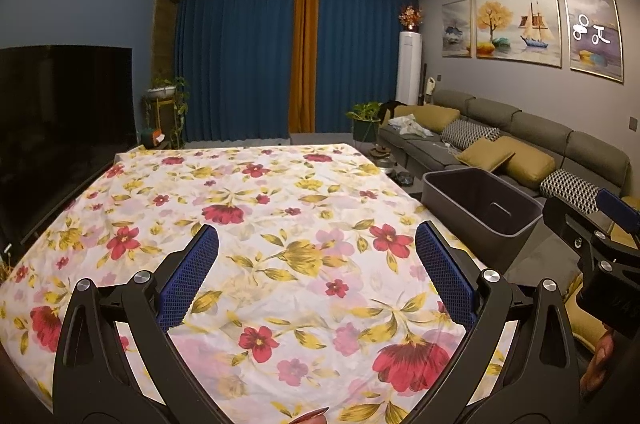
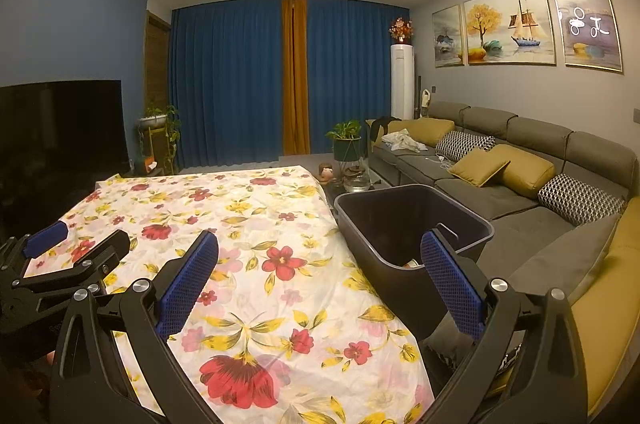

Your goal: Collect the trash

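A dark grey bin [image 2: 412,224] stands on the floor right of the table; it also shows in the left wrist view [image 1: 480,208]. A pale scrap [image 2: 412,263] lies at its bottom. The table carries a floral cloth [image 1: 256,224], with no trash in sight on it. My left gripper [image 1: 316,272] is open and empty above the cloth's near part; it also shows at the left of the right wrist view [image 2: 76,244]. My right gripper [image 2: 320,284] is open and empty over the table's right edge, its right finger in front of the bin.
A grey sofa [image 2: 520,184] with yellow and patterned cushions runs along the right wall. A dark TV [image 1: 60,128] stands left of the table. Potted plants [image 2: 348,140], a glass jar [image 2: 356,180] and blue curtains [image 1: 240,64] are beyond the far edge.
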The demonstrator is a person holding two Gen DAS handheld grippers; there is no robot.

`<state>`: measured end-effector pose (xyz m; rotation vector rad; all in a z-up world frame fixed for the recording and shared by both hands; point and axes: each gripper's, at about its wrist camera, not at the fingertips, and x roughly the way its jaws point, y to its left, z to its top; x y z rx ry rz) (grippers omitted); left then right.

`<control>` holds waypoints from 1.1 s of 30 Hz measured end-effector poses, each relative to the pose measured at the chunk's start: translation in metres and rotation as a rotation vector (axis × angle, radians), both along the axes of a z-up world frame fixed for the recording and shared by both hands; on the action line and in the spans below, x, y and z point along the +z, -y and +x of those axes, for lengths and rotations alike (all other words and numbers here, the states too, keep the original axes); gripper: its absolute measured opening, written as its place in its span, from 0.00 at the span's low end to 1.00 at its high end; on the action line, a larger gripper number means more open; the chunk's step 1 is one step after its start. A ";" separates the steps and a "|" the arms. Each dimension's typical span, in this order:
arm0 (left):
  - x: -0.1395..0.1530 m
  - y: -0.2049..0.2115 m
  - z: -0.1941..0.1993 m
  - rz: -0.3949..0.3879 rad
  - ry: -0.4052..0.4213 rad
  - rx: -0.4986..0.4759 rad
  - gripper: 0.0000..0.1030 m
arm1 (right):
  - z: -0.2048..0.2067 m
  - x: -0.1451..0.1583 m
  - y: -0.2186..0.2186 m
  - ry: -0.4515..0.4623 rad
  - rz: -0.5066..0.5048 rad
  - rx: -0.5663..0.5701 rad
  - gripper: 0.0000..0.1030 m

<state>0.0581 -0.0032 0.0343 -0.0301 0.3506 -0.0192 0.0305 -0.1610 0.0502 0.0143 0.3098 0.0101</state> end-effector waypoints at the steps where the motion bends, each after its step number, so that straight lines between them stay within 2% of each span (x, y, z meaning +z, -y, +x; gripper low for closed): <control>1: 0.001 0.000 0.000 0.001 0.001 -0.001 0.94 | 0.000 0.000 0.000 0.000 0.001 0.000 0.95; 33: 0.005 0.002 -0.002 -0.006 0.010 -0.008 0.94 | 0.000 0.000 0.000 0.003 0.004 -0.004 0.95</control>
